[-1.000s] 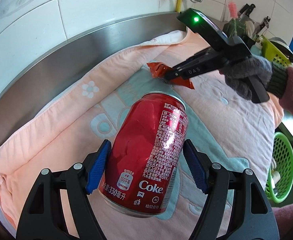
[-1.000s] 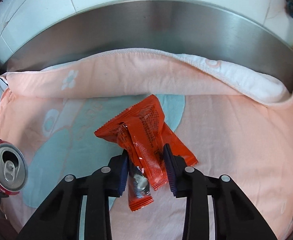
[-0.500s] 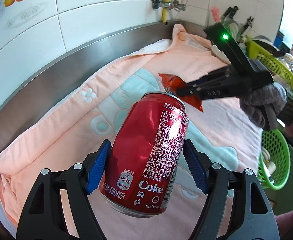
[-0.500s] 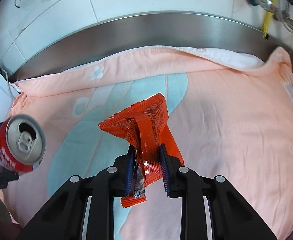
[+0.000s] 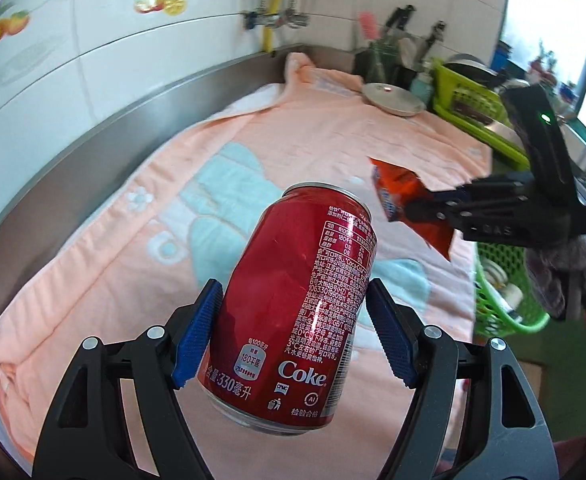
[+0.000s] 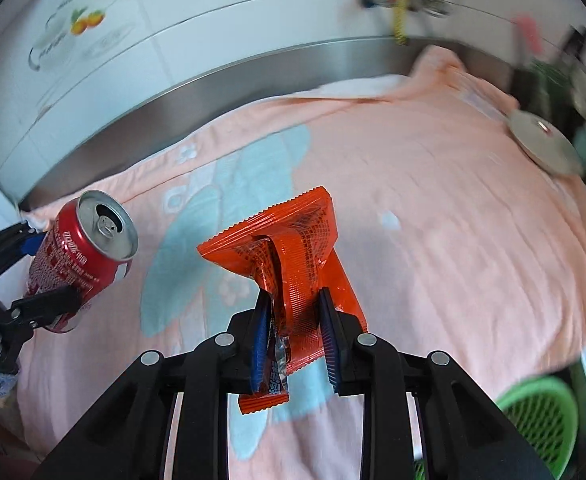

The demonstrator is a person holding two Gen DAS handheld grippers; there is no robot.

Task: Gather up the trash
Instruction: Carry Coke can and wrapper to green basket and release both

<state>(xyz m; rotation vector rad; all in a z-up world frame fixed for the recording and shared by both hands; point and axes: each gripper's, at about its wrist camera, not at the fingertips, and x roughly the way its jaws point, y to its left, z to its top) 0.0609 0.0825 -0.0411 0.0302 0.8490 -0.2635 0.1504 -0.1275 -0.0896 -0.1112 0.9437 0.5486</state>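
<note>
- The left wrist view looks forward along the left tool (image 5: 293,332), raised above the towel-covered worktop (image 5: 105,280), facing the tiled wall and the far end with the green rack (image 5: 473,100).
- It sits very close to the red can (image 5: 293,300), which fills the middle of its frame.
- The right wrist view looks forward along the right tool (image 6: 293,332), also from above, facing the same wall.
- It sits close on the orange wrapper (image 6: 289,256).
- Both views share the towel, the steel upstand, the round metal lid (image 6: 545,146), and each other's tool and load.
</note>
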